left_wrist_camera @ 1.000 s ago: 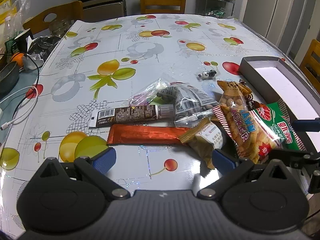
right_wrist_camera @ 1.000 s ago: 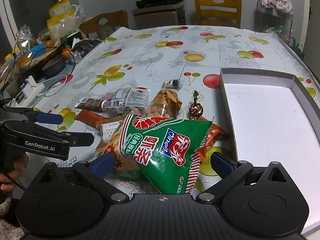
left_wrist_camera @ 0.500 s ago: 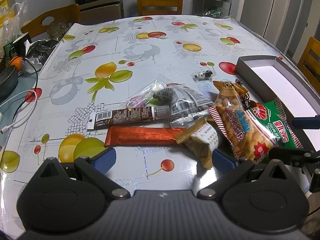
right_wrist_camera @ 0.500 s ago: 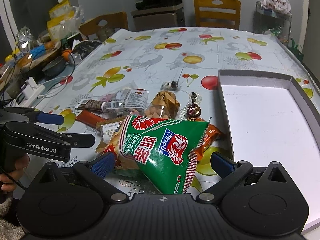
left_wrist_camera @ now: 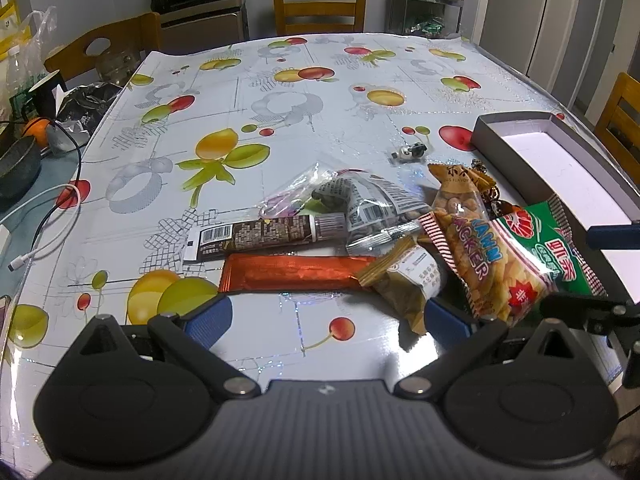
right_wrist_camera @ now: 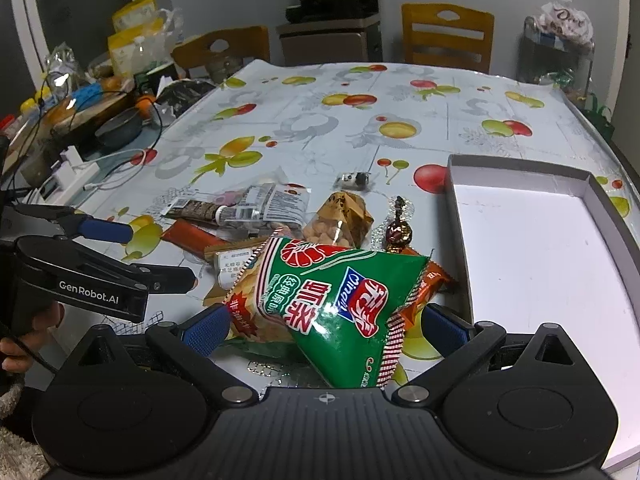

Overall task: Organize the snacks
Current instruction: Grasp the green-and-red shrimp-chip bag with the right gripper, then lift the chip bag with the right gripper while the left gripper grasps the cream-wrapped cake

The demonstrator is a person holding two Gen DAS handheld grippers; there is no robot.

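Snacks heaped mid-table on fruit-print cloth, just left of open grey box, likely the sorting target. Right gripper low over green shrimp-chip bag, fingers spread wide either side, not gripping; placed for a straddle pick, it seems. Left gripper wide too, empty, hovering near orange bar and brown bar. Box empty, near wall beside bag: lift needed to clear it. Far half of table bare, ample room
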